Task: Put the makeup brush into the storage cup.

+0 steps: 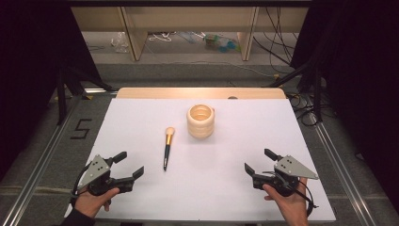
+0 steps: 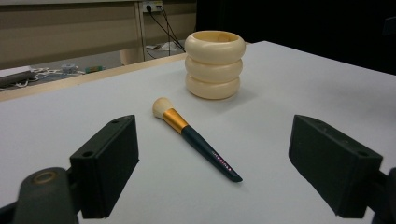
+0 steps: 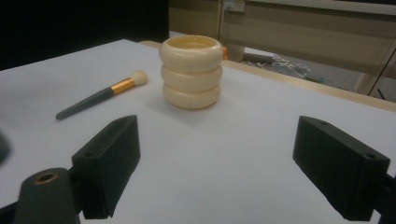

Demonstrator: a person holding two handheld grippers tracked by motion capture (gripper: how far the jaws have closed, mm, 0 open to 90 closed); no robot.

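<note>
The white tabletop carries a brush and a ringed cup. Pink lettering on the brush handle is seen from the left tongs; both the left and right tongs are held wide, empty.

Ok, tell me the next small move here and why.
Probably bring the left claw forward to the makeup brush. Both claws are open and hold nothing, the brush lies flat on the white table nearest that claw, apart from the cream ringed cup, handle pointing toward the person.
</note>
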